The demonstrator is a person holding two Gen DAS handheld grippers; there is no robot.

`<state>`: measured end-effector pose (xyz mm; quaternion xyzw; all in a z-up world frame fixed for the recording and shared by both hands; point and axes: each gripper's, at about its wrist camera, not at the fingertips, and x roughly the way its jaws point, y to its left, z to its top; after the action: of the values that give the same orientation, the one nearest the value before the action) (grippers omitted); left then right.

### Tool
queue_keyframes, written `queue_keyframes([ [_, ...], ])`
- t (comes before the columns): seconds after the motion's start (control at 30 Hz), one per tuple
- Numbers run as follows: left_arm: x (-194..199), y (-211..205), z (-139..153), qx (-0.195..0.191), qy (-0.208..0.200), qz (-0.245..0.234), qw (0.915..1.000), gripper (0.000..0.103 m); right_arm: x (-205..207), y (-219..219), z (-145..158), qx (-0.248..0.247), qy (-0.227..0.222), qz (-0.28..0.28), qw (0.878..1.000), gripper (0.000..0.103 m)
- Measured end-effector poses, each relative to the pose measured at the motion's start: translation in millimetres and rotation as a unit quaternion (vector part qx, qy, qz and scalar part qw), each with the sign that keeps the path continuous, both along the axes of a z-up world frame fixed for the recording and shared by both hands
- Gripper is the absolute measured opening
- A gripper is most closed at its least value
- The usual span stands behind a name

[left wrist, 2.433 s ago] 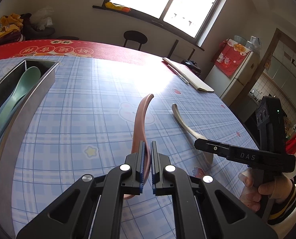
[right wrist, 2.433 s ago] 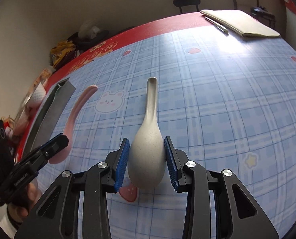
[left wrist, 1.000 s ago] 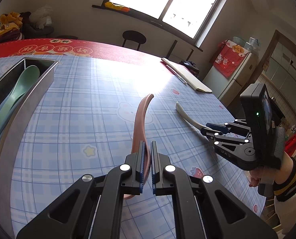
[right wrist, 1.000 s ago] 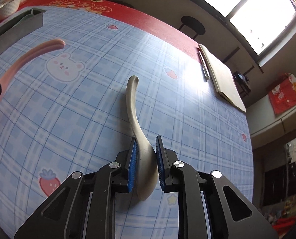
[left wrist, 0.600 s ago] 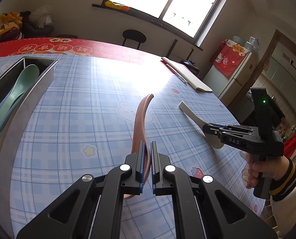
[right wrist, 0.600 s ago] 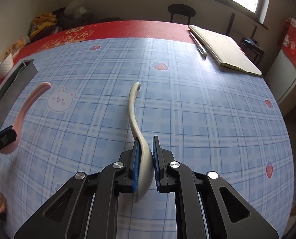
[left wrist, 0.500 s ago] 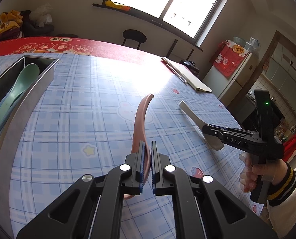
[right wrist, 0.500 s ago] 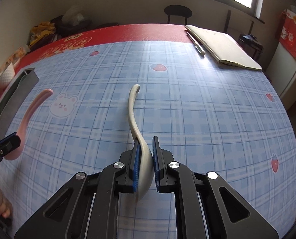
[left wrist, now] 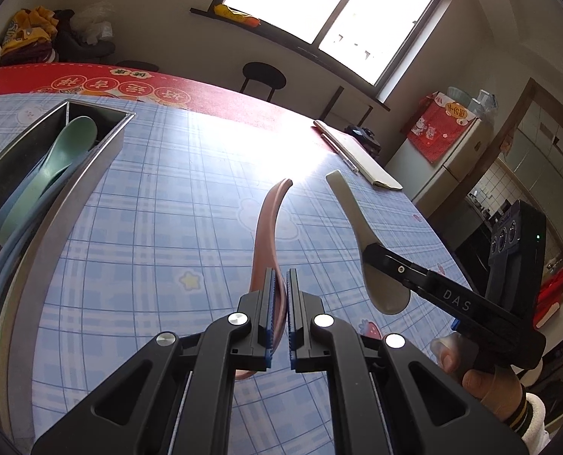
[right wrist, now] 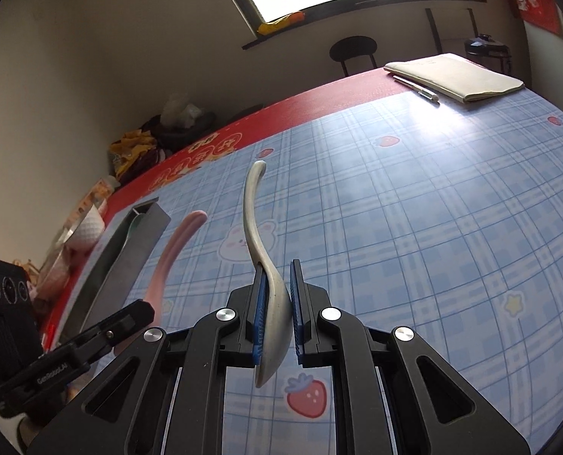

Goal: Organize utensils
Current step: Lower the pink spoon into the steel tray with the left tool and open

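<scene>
My left gripper [left wrist: 279, 284] is shut on the bowl end of a pink spoon [left wrist: 269, 223], whose handle points away over the blue checked tablecloth. My right gripper [right wrist: 277, 280] is shut on a beige spoon [right wrist: 254, 223], held edge-up above the table. In the left wrist view that beige spoon [left wrist: 361, 227] hangs to the right of the pink one, gripped by the right gripper [left wrist: 372, 254]. A metal utensil tray [left wrist: 88, 178] at the left holds a green spoon [left wrist: 57, 163] and blue ones. In the right wrist view the tray [right wrist: 129, 250] and the pink spoon [right wrist: 175, 246] lie left.
A notebook [right wrist: 459, 76] with a pen [right wrist: 417, 89] beside it lies at the table's far right. A white bowl [right wrist: 86, 231] stands beyond the tray on the red cloth edge. A stool [left wrist: 262, 76] and a fridge [left wrist: 448, 151] stand past the table.
The right gripper has lifted the beige spoon off the table, rolled it and carried it left, closer to the pink spoon. The left gripper has kept still.
</scene>
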<state>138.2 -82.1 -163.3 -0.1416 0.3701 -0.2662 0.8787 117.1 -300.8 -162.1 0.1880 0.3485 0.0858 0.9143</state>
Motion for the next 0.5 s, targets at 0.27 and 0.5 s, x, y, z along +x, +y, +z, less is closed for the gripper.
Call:
queue_keyframes([
  [0.27, -14, 47, 39, -0.003, -0.021, 0.009, 0.9997, 0.005, 0, 24, 14, 0.048, -0.024, 0.027, 0.998, 0.012],
  [0.5, 6, 112, 56, 0.010, 0.003, 0.042, 0.9991, 0.005, 3, 44, 6, 0.060, -0.022, 0.043, 0.997, 0.012],
])
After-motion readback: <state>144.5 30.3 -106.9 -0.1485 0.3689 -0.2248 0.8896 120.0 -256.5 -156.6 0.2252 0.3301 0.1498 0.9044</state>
